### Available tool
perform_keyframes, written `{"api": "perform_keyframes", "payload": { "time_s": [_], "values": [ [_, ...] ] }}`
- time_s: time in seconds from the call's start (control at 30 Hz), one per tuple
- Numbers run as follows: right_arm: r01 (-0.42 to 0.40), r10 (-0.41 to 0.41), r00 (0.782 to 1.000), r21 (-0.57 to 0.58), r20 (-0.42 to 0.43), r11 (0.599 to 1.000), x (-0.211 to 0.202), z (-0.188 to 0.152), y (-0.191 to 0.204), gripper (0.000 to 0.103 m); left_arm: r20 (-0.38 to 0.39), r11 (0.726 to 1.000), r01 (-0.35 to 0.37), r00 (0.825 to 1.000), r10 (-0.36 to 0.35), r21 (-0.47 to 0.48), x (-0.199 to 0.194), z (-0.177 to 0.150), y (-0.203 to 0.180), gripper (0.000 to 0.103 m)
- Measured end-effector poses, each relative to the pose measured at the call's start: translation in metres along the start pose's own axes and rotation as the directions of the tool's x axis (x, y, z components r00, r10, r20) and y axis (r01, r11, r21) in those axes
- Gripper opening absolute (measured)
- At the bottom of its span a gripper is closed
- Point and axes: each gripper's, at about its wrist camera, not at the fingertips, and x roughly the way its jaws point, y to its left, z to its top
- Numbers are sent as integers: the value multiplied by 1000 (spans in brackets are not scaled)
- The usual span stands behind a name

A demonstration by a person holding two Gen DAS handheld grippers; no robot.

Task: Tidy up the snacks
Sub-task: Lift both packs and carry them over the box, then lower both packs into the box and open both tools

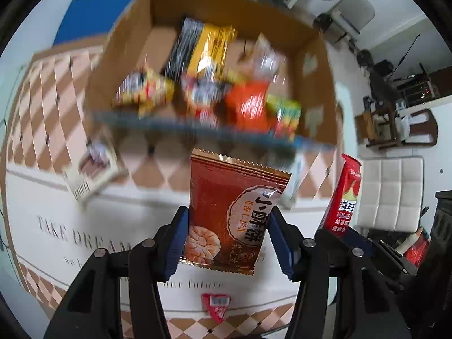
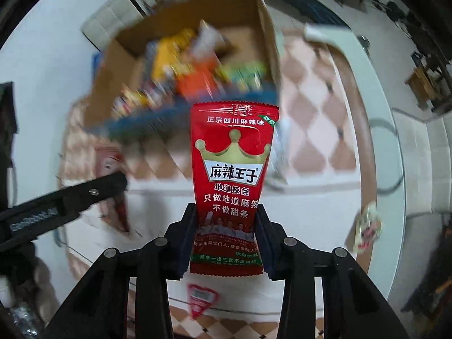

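Left gripper (image 1: 226, 243) clamping cookie packet (image 1: 226, 212), checkered tablecloth (image 1: 50, 118)

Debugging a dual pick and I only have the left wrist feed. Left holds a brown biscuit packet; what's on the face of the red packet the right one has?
Observer: A gold crown over white lettering on the red packet, clamped low between the right gripper pads.
Operator: Anything loose on the table on that side?
Observer: One small pale packet near the table's right edge.
Operator: Box visible from there?
Observer: Yes, the cardboard box sits ahead, blurred, with snacks inside.
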Motion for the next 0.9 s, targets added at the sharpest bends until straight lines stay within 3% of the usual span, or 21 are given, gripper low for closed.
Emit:
{"api": "perform_keyframes", "payload": {
  "time_s": [0.1,0.23,0.47,0.7,0.9],
  "values": [
    [-36,37,998,-26,43,999,-20,50,7,42,38,1000,-8,999,8,3,-21,32,-7,53],
    [-17,22,996,-58,91,998,-25,113,25,42,76,999,-48,996,47,4,-22,83,-6,54],
    [73,-69,996,-64,60,995,25,205,29,42,39,986,-164,986,164,-7,15,169,14,54],
    [152,-154,988,-76,-19,985,88,258,20,42,-34,965,-263,964,262,-18,54,219,43,54],
    [179,-185,981,-98,-56,979,113,277,20,42,-112,958,-287,952,284,-8,88,244,59,54]
  ]
}}
